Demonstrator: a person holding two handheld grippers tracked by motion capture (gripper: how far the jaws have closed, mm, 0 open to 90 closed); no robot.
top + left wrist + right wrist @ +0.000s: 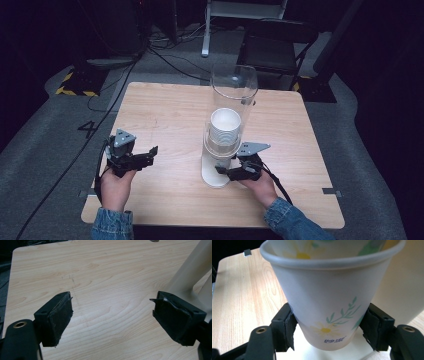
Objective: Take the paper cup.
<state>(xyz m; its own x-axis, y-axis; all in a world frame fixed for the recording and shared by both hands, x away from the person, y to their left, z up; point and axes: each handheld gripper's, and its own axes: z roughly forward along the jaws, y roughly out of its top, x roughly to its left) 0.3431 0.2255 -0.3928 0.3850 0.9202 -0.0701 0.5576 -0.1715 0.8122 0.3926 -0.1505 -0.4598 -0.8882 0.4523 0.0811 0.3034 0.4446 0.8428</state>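
Observation:
A cup dispenser stands mid-table, with a clear tube point(234, 87) above a white base point(215, 176). A stack of white paper cups point(225, 127) hangs in it. The lowest paper cup point(329, 302), printed with daisies, sticks out below the stack, and another cup point(332, 247) is nested in it. My right gripper point(223, 170) point(329, 331) is shut on this lowest cup, with its pads point(290, 327) pressed against the cup's lower sides. My left gripper point(150, 154) point(112, 312) is open over bare wood at the table's left, holding nothing.
The wooden table point(165, 110) has bare room to the left of and behind the dispenser. The dispenser's cream post point(190, 272) rises just right of my left gripper's jaws. Cables and a dark chair point(275, 50) lie on the floor beyond the table's far edge.

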